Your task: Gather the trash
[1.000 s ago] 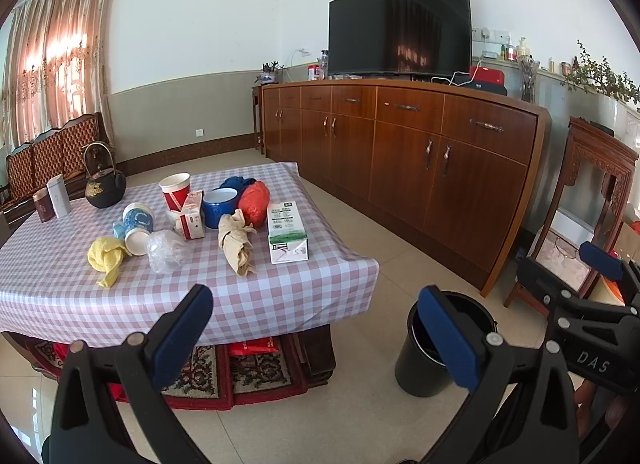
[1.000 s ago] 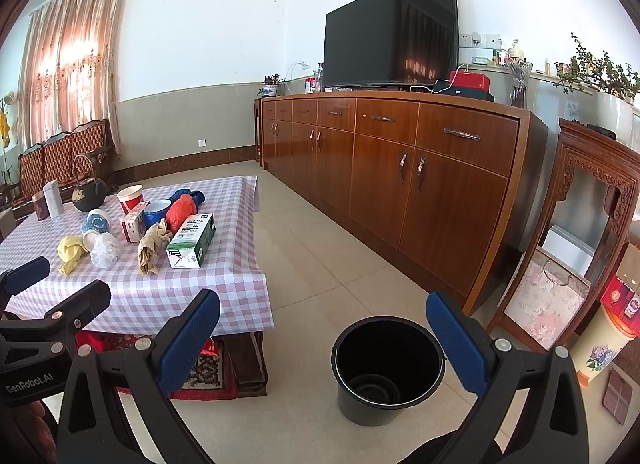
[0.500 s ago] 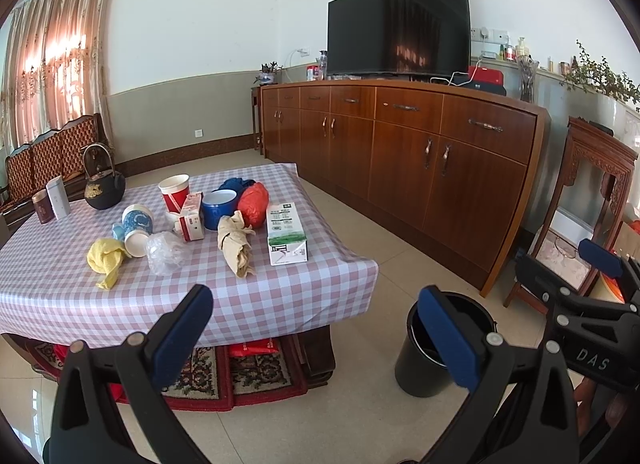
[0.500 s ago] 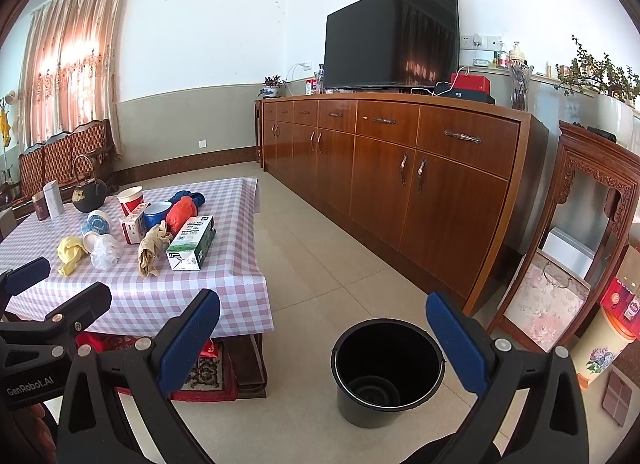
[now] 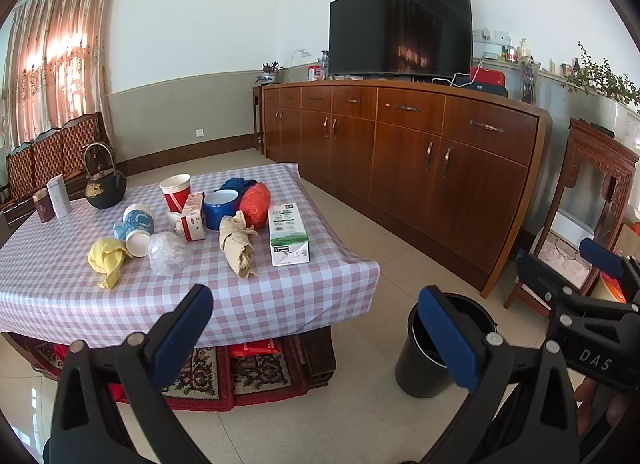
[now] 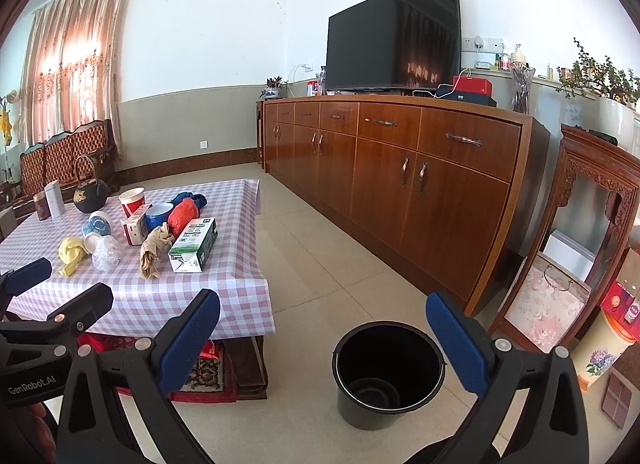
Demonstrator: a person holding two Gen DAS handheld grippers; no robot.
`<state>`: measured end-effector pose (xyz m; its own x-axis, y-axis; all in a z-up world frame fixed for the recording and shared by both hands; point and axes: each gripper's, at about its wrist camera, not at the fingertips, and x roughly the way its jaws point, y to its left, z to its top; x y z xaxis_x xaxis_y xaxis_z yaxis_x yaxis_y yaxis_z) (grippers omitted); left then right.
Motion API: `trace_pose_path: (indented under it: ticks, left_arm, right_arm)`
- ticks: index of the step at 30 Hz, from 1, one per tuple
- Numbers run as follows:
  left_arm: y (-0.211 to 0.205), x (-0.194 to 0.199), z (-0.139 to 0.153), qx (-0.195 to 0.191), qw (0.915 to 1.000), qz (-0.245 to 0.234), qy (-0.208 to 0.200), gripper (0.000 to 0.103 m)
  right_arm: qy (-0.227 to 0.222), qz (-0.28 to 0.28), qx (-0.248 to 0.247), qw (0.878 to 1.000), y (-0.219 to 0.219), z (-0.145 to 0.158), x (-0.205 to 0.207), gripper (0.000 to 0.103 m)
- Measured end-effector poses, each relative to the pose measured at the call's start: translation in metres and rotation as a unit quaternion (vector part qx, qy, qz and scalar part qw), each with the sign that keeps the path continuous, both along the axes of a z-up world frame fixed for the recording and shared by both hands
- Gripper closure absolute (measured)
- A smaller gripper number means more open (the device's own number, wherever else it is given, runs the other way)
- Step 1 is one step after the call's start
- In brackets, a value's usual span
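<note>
Left wrist view: hovering short of the bench (image 5: 260, 304), left tongs (image 5: 316, 328) spread wide and holding nothing. Looking over trash clustered toward the bench's near right corner: green-and-white carton (image 5: 288, 234) lying nearest the right edge, crumpled brown paper (image 5: 238, 244) just beside it, clear plastic wad (image 5: 166, 252), yellow rag (image 5: 106, 260), small red-and-white box (image 5: 193, 217), red plastic bag (image 5: 256, 205) touching a blue bowl (image 5: 221, 204), red paper cup (image 5: 176, 192). Sitting well apart at the far left corner, a black teapot (image 5: 105, 188), probably not trash. Standing on the floor off the bench's right edge, the black bucket (image 5: 436, 360), partly hidden behind one pad.

Right wrist view: right tongs (image 6: 322, 338) likewise gaping wide and empty, pointing down toward the bucket (image 6: 388, 372), apparently empty apart from an inner ring at its bottom. Nothing collected yet.

Risking, from here: nudging the carton off the right edge, squeezing limp plastic so it slips free, or catching the loose cloth and dragging the cups over.
</note>
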<state>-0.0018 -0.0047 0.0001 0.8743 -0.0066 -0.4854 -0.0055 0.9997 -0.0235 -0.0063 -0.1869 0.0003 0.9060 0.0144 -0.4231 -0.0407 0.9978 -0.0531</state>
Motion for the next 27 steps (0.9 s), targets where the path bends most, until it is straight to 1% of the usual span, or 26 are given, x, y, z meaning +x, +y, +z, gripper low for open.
trace_pose_path:
  ticks: [12,17,20,22,25,27]
  left_arm:
    - [0.004,0.0,-0.002,-0.004,1.0,0.004,0.002,0.0]
    - [0.01,0.002,-0.004,-0.006,0.9999,0.014,0.007,0.0]
    - [0.021,0.003,-0.004,-0.006,0.9996,0.027,0.007,0.0]
    - [0.033,0.005,-0.005,-0.011,0.9992,0.039,0.008,0.0]
    - [0.057,0.01,-0.007,-0.038,0.9974,0.059,0.013,0.0]
    - [0.076,0.016,-0.012,-0.052,0.9952,0.08,0.021,0.0]
  right_arm:
    - [0.003,-0.006,0.001,1.0,-0.002,-0.001,0.0,0.0]
    - [0.008,-0.008,0.005,1.0,-0.007,-0.006,0.005,0.0]
    - [0.016,0.006,0.014,1.0,-0.009,-0.008,0.013,0.0]
    - [0.032,0.015,-0.001,0.999,-0.003,-0.009,0.024,0.0]
    - [0.058,0.039,-0.015,0.997,0.009,-0.014,0.045,0.0]
    - [0.059,0.059,-0.019,0.996,0.02,-0.014,0.055,0.0]
